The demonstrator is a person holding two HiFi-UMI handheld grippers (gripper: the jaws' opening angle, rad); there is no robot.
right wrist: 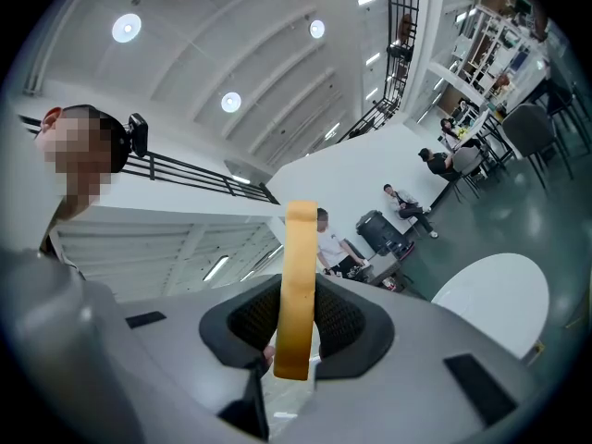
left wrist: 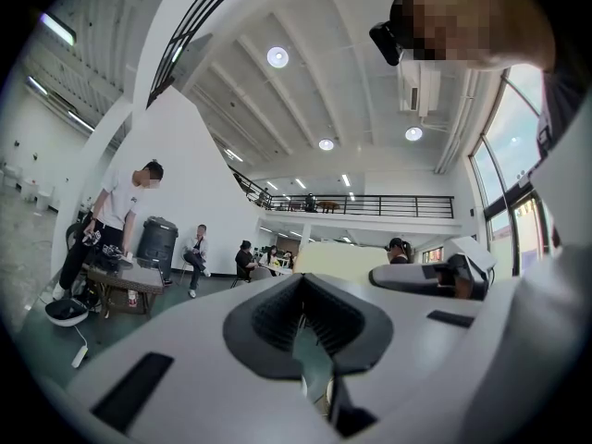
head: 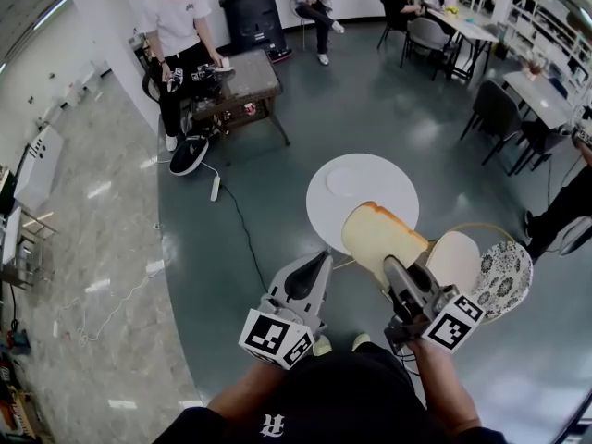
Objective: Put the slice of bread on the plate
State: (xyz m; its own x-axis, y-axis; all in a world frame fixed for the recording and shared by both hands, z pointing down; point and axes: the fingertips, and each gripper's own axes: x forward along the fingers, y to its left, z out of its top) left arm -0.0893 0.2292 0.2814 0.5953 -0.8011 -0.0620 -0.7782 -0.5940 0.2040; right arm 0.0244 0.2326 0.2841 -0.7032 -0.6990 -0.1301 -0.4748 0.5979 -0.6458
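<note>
Bread (head: 375, 237) is clamped in our right gripper (head: 395, 271), whose fingers are closed on the slice's lower end. In the right gripper view the slice (right wrist: 299, 276) stands upright and edge-on between the black pads. From the head view we hold it in the air over the near edge of a round white tabletop (head: 393, 185), its broad face turned up towards us. A white plate (head: 344, 181) lies on the tabletop beyond the bread and apart from it. Our left gripper (head: 317, 263) hangs beside the right one over the floor (head: 277, 183), its fingers brought together with nothing between them. To our right, a pale disc (head: 455, 259) and a patterned plate (head: 502, 278) sit just beside each other. Well beyond, a person (head: 180, 26) stands near a black bin (head: 252, 12).
</note>
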